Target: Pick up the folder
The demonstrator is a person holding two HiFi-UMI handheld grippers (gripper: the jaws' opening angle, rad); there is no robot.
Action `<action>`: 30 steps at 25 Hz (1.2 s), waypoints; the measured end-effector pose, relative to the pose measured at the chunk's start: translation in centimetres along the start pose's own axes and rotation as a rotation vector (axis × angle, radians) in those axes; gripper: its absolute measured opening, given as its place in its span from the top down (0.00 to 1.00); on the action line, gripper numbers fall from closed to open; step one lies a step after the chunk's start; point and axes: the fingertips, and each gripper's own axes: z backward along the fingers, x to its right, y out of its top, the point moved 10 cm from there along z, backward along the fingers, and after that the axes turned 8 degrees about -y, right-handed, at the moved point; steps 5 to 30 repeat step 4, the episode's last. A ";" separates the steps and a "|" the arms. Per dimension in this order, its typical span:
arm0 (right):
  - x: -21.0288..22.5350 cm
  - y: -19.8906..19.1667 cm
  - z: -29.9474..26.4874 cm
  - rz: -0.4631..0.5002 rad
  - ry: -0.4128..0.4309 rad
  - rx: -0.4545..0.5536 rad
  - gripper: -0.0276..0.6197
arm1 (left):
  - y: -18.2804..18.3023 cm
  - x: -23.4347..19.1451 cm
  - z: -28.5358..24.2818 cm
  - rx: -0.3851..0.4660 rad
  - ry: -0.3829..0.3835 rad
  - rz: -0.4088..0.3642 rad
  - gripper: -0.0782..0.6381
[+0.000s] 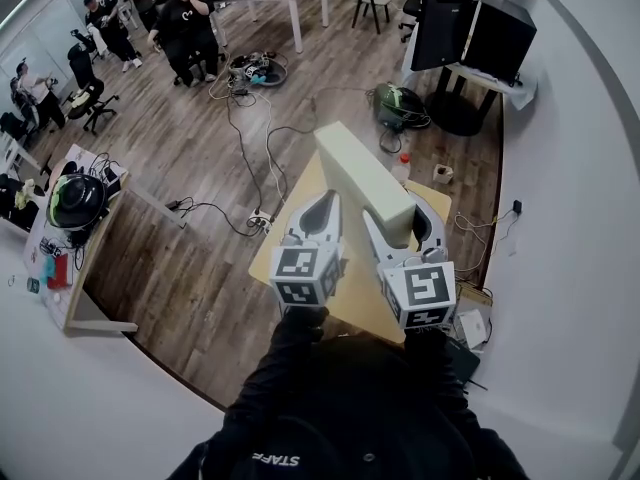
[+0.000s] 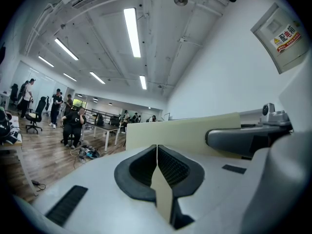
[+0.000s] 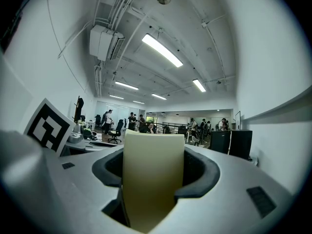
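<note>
A thick cream folder [image 1: 362, 183] stands on edge, lifted above a small wooden table [image 1: 297, 193], between my two grippers. The left gripper [image 1: 318, 218] is shut on a thin cream cover sheet [image 2: 160, 184] of the folder; the folder's broad side [image 2: 180, 134] rises just behind its jaws. The right gripper [image 1: 402, 230] is shut on the folder's thick edge [image 3: 152, 174], which fills the gap between its jaws. Both grippers point roughly level. The right gripper's grey body [image 2: 248, 136] shows beside the folder in the left gripper view.
A white wall [image 1: 560, 218] runs close on the right. Black monitors [image 1: 470, 33] stand on a stand at the back right, with a green bag [image 1: 398, 103] and cables [image 1: 250, 78] on the wooden floor. A cluttered desk [image 1: 75, 218] is at left. People [image 1: 185, 23] sit far back.
</note>
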 end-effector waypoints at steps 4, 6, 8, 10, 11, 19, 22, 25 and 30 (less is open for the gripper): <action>-0.4 0.1 -0.2 -0.004 0.012 -0.008 0.51 | 0.2 -0.3 0.1 -0.001 0.003 0.003 0.84; -0.4 0.1 -0.2 -0.004 0.012 -0.008 0.51 | 0.2 -0.3 0.1 -0.001 0.003 0.003 0.84; -0.4 0.1 -0.2 -0.004 0.012 -0.008 0.51 | 0.2 -0.3 0.1 -0.001 0.003 0.003 0.84; -0.4 0.1 -0.2 -0.004 0.012 -0.008 0.51 | 0.2 -0.3 0.1 -0.001 0.003 0.003 0.84; -0.4 0.1 -0.2 -0.004 0.012 -0.008 0.51 | 0.2 -0.3 0.1 -0.001 0.003 0.003 0.84; -0.4 0.1 -0.2 -0.004 0.012 -0.008 0.51 | 0.2 -0.3 0.1 -0.001 0.003 0.003 0.84; -0.4 0.1 -0.2 -0.004 0.012 -0.008 0.51 | 0.2 -0.3 0.1 -0.001 0.003 0.003 0.84; -0.4 0.1 -0.2 -0.004 0.012 -0.008 0.51 | 0.2 -0.3 0.1 -0.001 0.003 0.003 0.84; -0.4 0.1 -0.2 -0.004 0.012 -0.008 0.51 | 0.2 -0.3 0.1 -0.001 0.003 0.003 0.84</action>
